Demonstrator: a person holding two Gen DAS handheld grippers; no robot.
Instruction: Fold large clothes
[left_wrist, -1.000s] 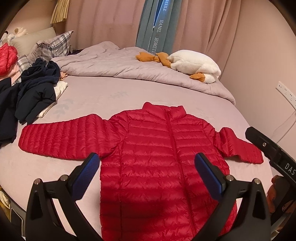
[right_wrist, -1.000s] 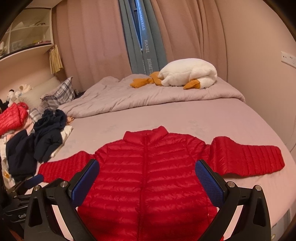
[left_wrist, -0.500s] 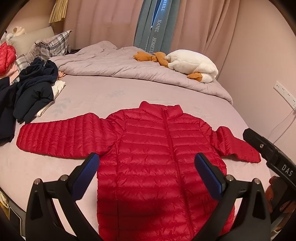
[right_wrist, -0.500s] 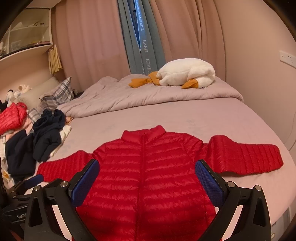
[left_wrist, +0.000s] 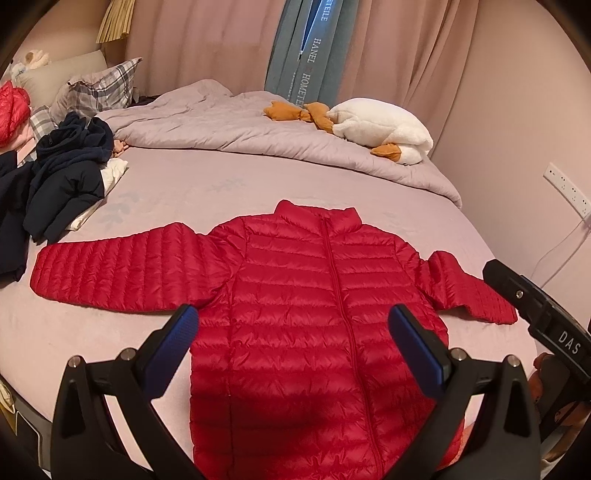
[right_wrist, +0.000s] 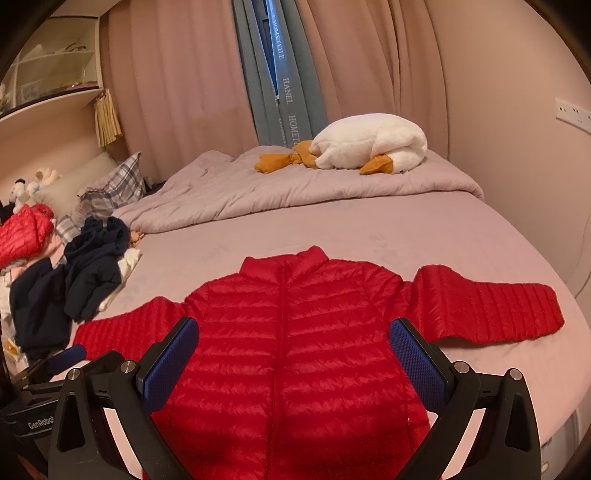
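Note:
A red quilted puffer jacket (left_wrist: 317, 295) lies flat, front up and zipped, on the pink bed (left_wrist: 207, 192), both sleeves spread out sideways. It also shows in the right wrist view (right_wrist: 295, 332). My left gripper (left_wrist: 293, 321) is open and empty, held above the jacket's lower body. My right gripper (right_wrist: 293, 332) is open and empty, also above the jacket's body. The right gripper's body (left_wrist: 539, 314) shows at the right edge of the left wrist view; the left gripper's body (right_wrist: 48, 373) shows at the lower left of the right wrist view.
A pile of dark navy clothes (left_wrist: 62, 177) lies left of the jacket's sleeve. Another red garment (right_wrist: 22, 232) lies further left. A grey duvet (left_wrist: 258, 129) and a white plush goose (left_wrist: 376, 129) lie at the back. A wall with sockets (left_wrist: 565, 188) is at the right.
Both grippers have shifted slightly, so the jacket sits a little differently in each view. The jacket has not moved and both grippers stay open.

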